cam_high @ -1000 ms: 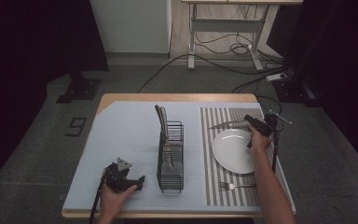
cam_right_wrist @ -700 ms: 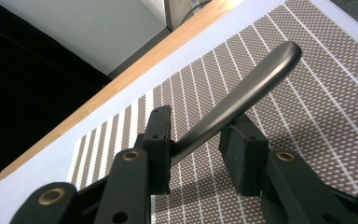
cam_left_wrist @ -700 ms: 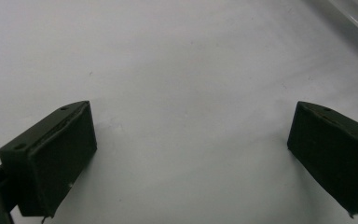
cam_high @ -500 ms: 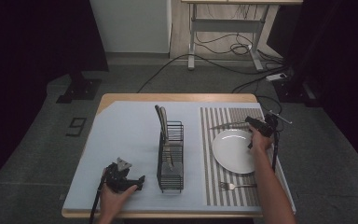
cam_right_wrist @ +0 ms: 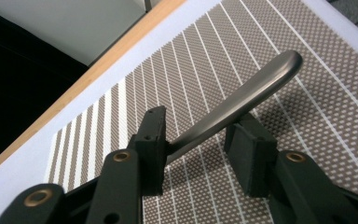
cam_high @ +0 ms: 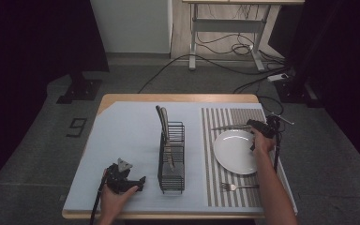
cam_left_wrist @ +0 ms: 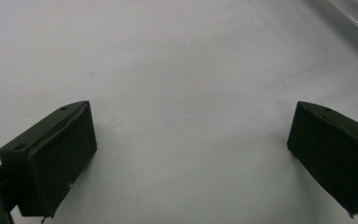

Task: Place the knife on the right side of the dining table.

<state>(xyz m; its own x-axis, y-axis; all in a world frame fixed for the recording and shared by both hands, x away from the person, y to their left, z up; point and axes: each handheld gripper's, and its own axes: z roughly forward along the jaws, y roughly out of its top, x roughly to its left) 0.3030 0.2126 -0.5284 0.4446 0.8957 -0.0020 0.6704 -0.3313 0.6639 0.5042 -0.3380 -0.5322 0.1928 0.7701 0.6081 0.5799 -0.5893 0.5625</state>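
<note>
Where the floor meets the counter's left edge, a dark plate (cam_high: 77, 127) bears a figure that reads as "9"; no other writing is legible. The counter (cam_high: 122, 140) is wood-edged under a pale blue sheet, with a striped brown mat (cam_high: 214, 187) at right; grey carpet and loose cables (cam_high: 225, 47) lie beyond. The right claw (cam_right_wrist: 200, 147) has just been opening: its jaws stand spread about a metal utensil handle (cam_right_wrist: 242, 95), one pad just beside it, contact uncertain; the working end is hidden. It lies on the mat just beyond the white plate (cam_high: 236, 152). The left claw (cam_left_wrist: 191, 158) is spread wide over the bare sheet.
</note>
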